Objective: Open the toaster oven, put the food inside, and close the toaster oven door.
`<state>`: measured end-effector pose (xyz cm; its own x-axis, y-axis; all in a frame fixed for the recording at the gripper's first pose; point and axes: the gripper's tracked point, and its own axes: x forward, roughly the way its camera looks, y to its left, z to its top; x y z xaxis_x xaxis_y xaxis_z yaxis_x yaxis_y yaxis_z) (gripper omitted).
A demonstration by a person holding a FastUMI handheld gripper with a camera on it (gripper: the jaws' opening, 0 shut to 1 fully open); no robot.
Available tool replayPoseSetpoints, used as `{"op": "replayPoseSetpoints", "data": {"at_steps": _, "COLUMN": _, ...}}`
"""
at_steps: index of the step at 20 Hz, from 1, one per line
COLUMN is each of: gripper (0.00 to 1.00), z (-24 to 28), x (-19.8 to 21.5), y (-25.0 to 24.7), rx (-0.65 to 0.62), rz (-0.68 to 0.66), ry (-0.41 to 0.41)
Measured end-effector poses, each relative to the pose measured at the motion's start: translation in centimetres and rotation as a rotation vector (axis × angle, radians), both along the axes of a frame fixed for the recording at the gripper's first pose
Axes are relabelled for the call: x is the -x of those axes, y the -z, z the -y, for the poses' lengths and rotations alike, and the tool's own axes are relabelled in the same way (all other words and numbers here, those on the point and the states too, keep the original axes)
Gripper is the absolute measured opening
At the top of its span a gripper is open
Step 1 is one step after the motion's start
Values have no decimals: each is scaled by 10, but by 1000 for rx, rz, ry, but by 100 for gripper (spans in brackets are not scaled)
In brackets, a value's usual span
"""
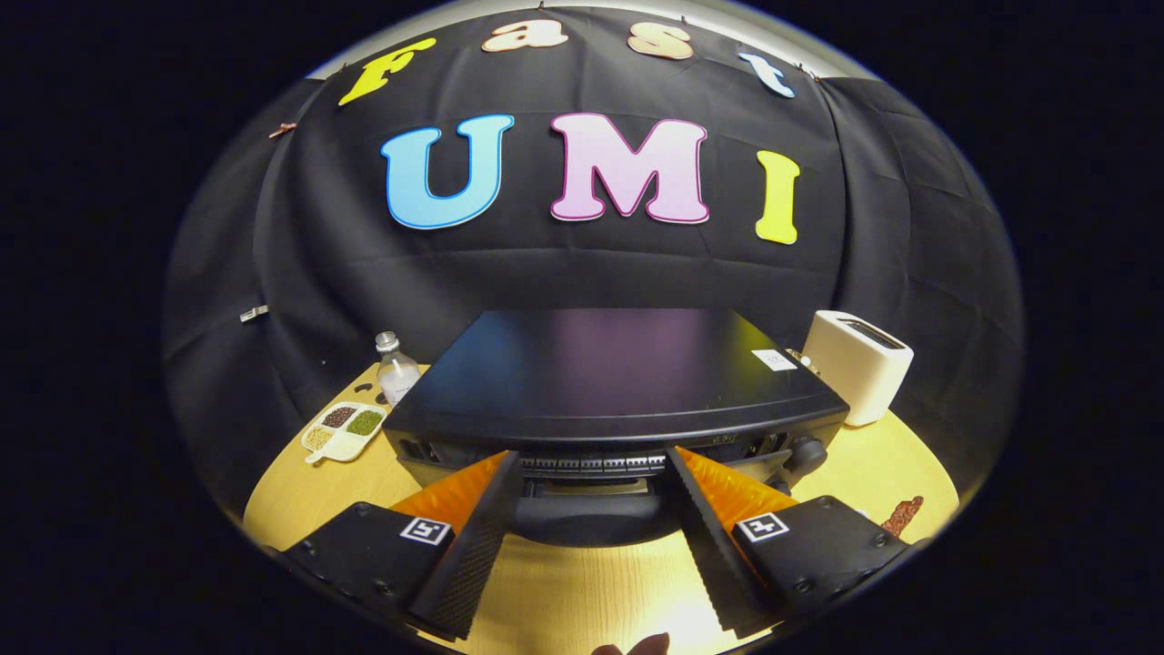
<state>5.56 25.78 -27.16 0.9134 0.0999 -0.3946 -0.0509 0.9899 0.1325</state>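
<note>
between spread fingers (596, 473), half-hidden oven handle (596, 518)

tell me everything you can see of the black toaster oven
The black toaster oven is a boxy, matte appliance standing upright on the light wooden table. Its flat top carries a small white sticker. A round knob sits at its front corner, and vent slots run under the top edge. The open gripper flanks its dark front handle without pressing it.
</note>
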Motion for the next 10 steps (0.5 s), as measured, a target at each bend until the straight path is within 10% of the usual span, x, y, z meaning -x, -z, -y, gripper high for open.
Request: {"op": "replayPoseSetpoints", "data": {"at_steps": 10, "gripper": 99, "z": 1, "x": 51, "y": 17, "rx": -36, "rz": -45, "ry": 11}}
